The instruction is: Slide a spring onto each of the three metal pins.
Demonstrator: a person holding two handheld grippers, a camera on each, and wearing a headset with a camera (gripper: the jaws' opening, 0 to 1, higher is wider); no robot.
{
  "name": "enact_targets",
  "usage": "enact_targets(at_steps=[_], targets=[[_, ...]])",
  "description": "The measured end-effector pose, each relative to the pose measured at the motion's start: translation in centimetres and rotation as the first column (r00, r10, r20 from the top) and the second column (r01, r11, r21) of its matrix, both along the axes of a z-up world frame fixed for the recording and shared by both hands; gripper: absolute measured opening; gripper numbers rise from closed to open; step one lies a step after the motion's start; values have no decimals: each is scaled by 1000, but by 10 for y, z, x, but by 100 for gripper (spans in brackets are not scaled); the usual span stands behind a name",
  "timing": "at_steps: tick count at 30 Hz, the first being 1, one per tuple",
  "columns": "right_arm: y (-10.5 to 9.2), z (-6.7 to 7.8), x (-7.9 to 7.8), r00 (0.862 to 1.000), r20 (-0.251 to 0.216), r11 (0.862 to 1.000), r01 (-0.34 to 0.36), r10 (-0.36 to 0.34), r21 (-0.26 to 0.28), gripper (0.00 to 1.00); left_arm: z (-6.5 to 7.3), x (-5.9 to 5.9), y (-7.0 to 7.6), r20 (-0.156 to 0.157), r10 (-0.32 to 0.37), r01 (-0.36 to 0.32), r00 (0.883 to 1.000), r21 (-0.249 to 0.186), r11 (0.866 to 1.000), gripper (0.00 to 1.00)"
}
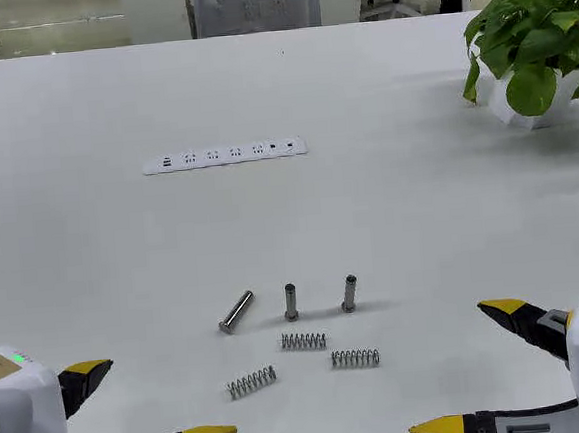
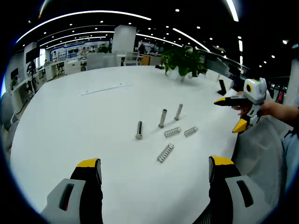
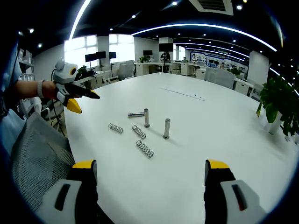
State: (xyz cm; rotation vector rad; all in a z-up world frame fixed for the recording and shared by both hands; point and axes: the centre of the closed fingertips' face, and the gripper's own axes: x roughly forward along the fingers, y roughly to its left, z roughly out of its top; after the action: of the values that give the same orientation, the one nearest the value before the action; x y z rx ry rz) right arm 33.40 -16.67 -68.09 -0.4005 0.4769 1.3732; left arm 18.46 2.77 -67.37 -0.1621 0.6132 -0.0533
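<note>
You face a broad white table [image 1: 370, 220] in an open office, its surface running well away from you toward desks and chairs at the far side. At the far right corner of the table stands a leafy green potted plant [image 1: 535, 27] in a white pot.

Low at the near edge you hold the left gripper [image 1: 156, 406], its yellow-tipped jaws spread wide apart and closed on nothing. The right gripper [image 1: 460, 370] mirrors it on the other side, jaws likewise spread wide (the left gripper view catches it side-on, gripped in your hand above the table's edge). Both are well apart from the work between them.

Farther back, left of centre, a long white power strip [image 1: 224, 154] lies flat with its sockets facing up.

Between the grippers the task's parts sit in two loose rows. In the farther row, the left pin [image 1: 236, 312] lies on its side, angled; the middle pin [image 1: 290, 302] and the right pin [image 1: 350, 293] stand upright on their heads, near each other but apart.

Nearer you lie the three springs, all loose on the table and touching no pin: the middle spring [image 1: 303, 342] just in front of the middle pin, the right spring [image 1: 355, 357] near it, and the left spring [image 1: 251, 382] closest to you.
</note>
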Motion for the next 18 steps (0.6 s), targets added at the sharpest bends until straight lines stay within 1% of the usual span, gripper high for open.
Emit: enact_targets(at_steps=[1,3,4,8,9,11,12,13,15,16,17,18], targets=[[0,0,0,1000,2,1000,-1,1,1,97,1,3,0,-3,-5,5,1000,1,1000,97],[1,-1,-1,1000,-2,1000,-3,3,6,97,2,9,0,-11,-10,10,1000,-14,1000,98],[2,-1,-2,1000,-4,1000,-6,6,6,96,1,10,5,-12,-13,13,1000,-16,1000,98],[2,-4,-5,1000,-5,1000,-13,13,-2,96,1,19,10,-24,-34,33,999,-16,999,98],[3,-4,-7,1000,-8,1000,-14,14,-1,96,-1,22,12,-35,-46,46,998,-8,999,97],[3,-4,-8,1000,-10,1000,-14,14,-1,95,-1,26,13,-43,-63,63,997,3,998,97],[3,-4,-9,1000,-9,1000,-15,15,1,95,-3,28,17,-56,-74,74,996,8,997,96],[4,-5,-9,1000,-11,1000,-18,18,3,95,-3,31,18,-60,-85,86,995,11,996,96],[4,-4,-9,1000,-11,1000,-17,17,5,95,-4,33,19,-78,-97,99,992,13,995,96],[4,-4,-10,1000,-13,1000,-16,16,6,95,-4,35,23,-82,-102,104,991,12,995,96],[4,-5,-9,1000,-14,1000,-15,15,7,95,-5,36,24,-89,-110,112,990,10,994,95],[4,-6,-9,1000,-14,1000,-14,14,7,94,-6,37,23,-103,-120,121,987,5,993,94]])
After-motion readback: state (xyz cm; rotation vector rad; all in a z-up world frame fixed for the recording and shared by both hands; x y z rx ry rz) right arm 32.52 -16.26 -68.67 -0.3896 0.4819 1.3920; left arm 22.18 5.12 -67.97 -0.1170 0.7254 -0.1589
